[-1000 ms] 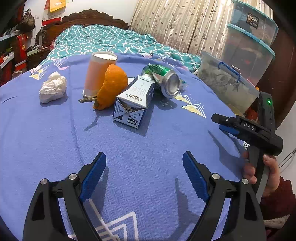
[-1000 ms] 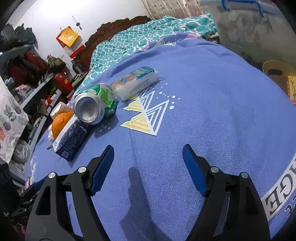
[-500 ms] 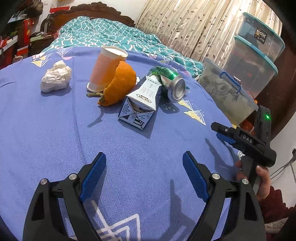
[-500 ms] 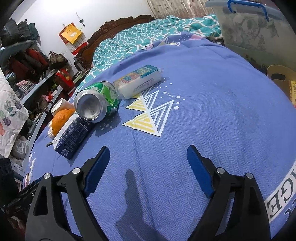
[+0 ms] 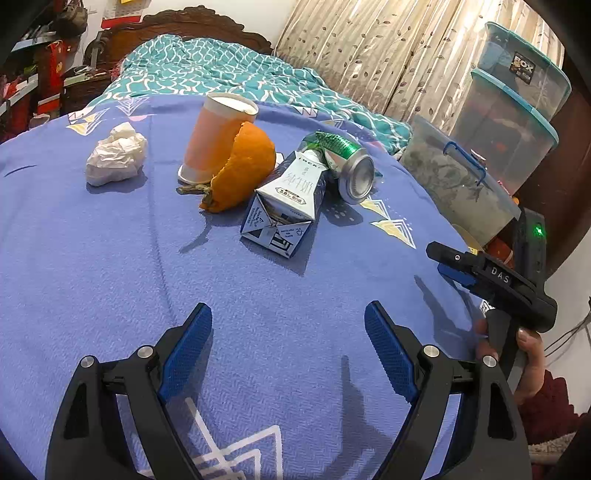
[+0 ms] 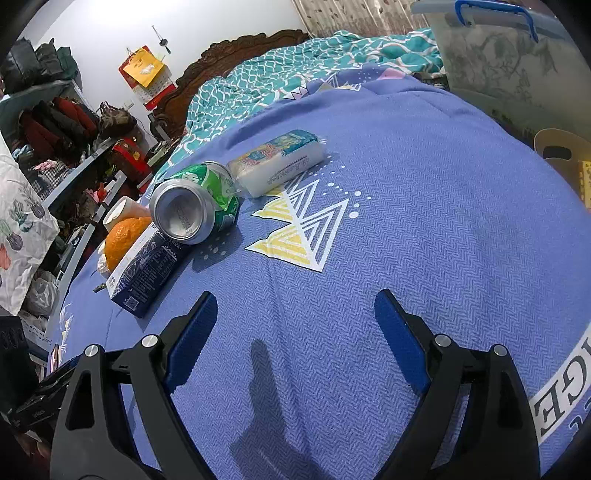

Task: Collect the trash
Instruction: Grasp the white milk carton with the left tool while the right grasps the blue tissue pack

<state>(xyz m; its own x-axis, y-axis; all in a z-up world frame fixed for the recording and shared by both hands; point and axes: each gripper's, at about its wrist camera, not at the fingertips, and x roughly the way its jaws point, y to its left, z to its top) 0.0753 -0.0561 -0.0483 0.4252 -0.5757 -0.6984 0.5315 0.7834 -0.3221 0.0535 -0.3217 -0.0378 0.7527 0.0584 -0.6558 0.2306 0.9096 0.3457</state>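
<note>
Trash lay uncollected on the blue bedspread (image 5: 110,266), by our reading: crumpled tissue (image 5: 116,158) toward its left edge, then paper cup (image 5: 218,138), orange peel (image 5: 243,168), milk carton (image 5: 286,206), green can (image 6: 195,206) and tissue packet (image 6: 279,162) clustered mid-surface. We held our left gripper (image 5: 288,339) and right gripper (image 6: 295,325) wide apart, empty, short of the cluster. Everything remained.

a home bedroom - carved headboard (image 5: 184,22), blue bedspread (image 5: 110,258), curtains (image 5: 369,55).
</note>
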